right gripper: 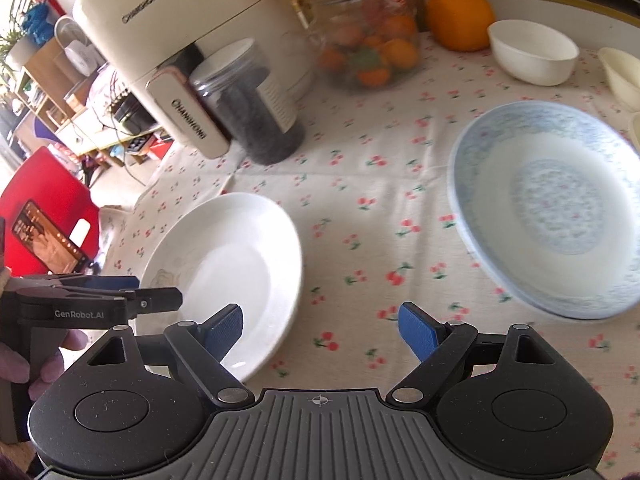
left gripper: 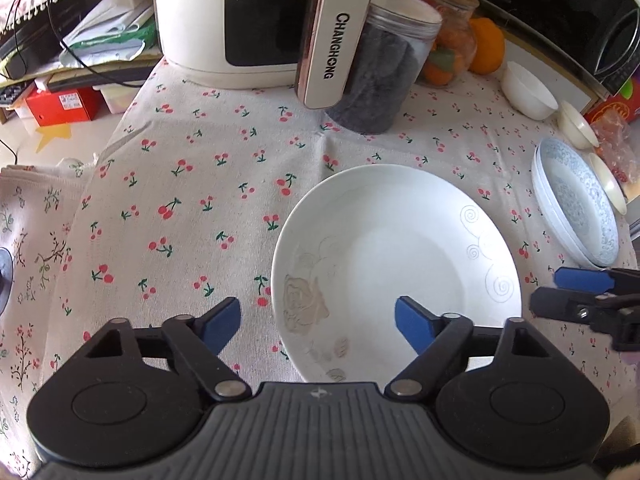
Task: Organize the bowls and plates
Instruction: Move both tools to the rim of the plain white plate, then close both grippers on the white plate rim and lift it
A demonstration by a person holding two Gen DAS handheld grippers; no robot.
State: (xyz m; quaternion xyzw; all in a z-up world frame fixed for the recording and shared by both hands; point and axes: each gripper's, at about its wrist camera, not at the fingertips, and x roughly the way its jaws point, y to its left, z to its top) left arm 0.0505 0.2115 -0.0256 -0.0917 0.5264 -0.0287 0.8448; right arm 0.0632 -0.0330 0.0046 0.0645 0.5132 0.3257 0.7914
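A white plate (left gripper: 400, 264) with faint grey flower and swirl marks lies on the cherry-print tablecloth (left gripper: 192, 184). My left gripper (left gripper: 318, 320) is open just above the plate's near left rim, one pad over the cloth and one over the plate. In the right wrist view, my right gripper (right gripper: 320, 326) is open at the white plate's (right gripper: 224, 272) right edge, touching nothing. A blue-patterned plate (right gripper: 552, 208) sits to the right, on another plate. A white bowl (right gripper: 532, 52) and small cream bowls (right gripper: 620, 72) stand behind it.
A cream air fryer (left gripper: 224, 20), a jar of dark contents (left gripper: 376, 72) and a jar of oranges (left gripper: 452, 52) line the back of the table. A dark oven (left gripper: 580, 20) stands at the back right. The table edge drops off at the left by a red chair (right gripper: 44, 200).
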